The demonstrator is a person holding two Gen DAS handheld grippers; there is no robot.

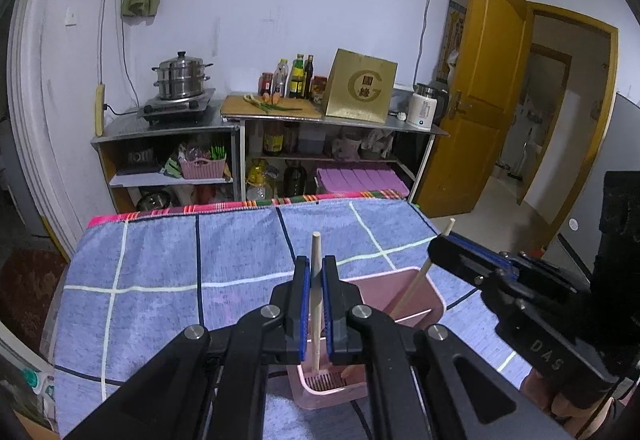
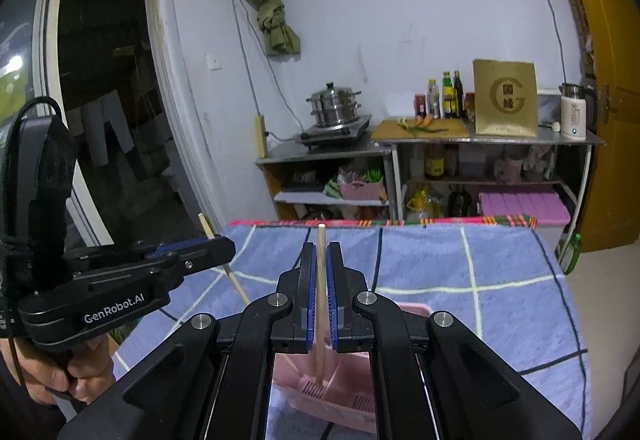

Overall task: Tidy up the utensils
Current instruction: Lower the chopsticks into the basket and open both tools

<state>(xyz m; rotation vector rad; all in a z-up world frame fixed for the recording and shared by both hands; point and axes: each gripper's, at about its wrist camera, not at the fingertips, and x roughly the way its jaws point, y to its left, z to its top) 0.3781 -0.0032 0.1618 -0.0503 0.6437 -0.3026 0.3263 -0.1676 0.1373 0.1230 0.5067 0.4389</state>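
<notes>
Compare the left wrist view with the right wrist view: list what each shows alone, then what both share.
Left wrist only: an open yellow door with a hallway beyond.
Right wrist only: a dark doorway, and the person's hand under the left gripper.
Both: each gripper, left and right, shut on a chopstick lowered into the pink utensil holder, on the blue checked cloth.

Two close wrist views along jaws, both over pink basket (image 1: pixel 404 292).

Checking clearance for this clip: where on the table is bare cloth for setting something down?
The blue checked cloth is bare left of and beyond the pink holder, up to the striped far edge. It is crowded at the holder, where both grippers meet.
</notes>
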